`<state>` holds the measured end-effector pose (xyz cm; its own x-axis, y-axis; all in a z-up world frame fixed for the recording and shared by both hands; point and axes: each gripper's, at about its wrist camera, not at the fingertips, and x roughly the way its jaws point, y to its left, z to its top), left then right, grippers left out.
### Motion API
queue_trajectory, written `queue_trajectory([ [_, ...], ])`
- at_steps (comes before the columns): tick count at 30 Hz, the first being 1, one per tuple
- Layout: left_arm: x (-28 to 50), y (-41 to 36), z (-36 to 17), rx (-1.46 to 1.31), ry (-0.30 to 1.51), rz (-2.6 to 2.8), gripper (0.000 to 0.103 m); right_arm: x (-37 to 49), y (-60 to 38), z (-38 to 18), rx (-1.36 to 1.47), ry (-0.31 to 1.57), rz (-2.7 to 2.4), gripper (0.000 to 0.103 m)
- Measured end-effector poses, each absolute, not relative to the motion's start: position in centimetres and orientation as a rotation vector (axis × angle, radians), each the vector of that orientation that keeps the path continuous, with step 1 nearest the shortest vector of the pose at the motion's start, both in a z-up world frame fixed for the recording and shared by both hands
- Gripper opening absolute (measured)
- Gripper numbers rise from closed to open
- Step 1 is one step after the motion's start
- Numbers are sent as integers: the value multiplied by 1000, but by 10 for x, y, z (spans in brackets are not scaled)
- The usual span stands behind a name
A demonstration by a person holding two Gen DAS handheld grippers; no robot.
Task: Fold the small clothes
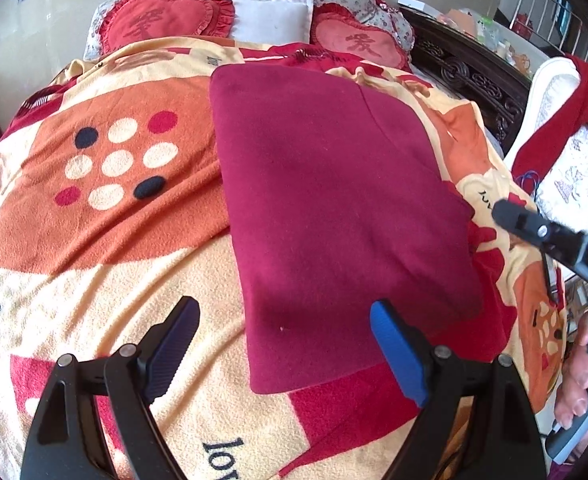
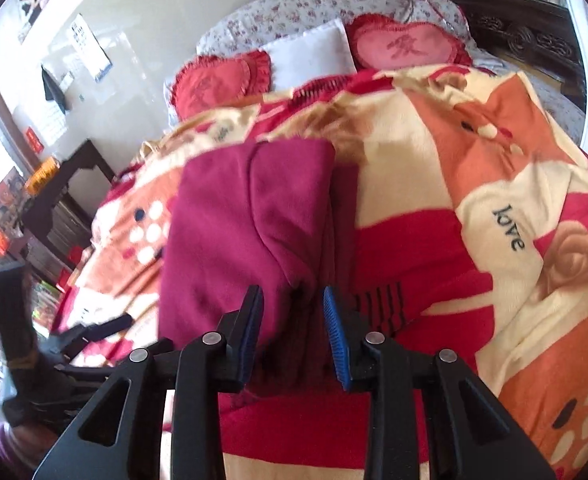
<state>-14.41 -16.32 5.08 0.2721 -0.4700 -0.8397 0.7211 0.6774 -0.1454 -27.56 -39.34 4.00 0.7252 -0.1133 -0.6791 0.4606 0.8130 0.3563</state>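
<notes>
- Garment (image 1: 334,200): plain maroon.
- Blanket (image 1: 126,264): cream, orange and red blocks; a cluster of cream, red and dark dots; black "love" lettering.
- Heart cushions (image 1: 162,24): red, frilled, darker characters.
- Pillow (image 1: 270,18): white.
- Gripper pads (image 1: 398,356): blue on black.

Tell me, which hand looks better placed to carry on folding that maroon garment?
The right. Its hand-held gripper is pinched on a bunched edge of the maroon garment, so it can probably carry that edge over. The left hand-held gripper hangs wide open above the near edge, holding nothing.
</notes>
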Motion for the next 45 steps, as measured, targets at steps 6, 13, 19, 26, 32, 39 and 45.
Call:
queue_trajectory([
  [6, -142, -167, 52, 293, 1003, -799, 90, -246, -387, 51, 460, 682, -324, 19],
  [13, -138, -168, 50, 296, 1007, -789, 90, -225, -385, 10, 388, 792, -381, 13],
  [19, -135, -169, 49, 287, 1009, -783, 90, -236, -397, 4, 441, 807, -375, 13],
  [26, -135, -173, 46, 292, 1012, -786, 90, -252, -386, 32, 464, 735, -329, 13],
  [32, -132, -176, 45, 279, 1019, -791, 90, -246, -377, 26, 411, 760, -323, 14],
  [39, -125, -180, 44, 277, 1021, -808, 90, -251, -398, 0, 513, 825, -323, 15],
  [45, -102, -180, 50, 175, 1042, -851, 93, -263, -415, 21, 572, 716, -291, 40],
])
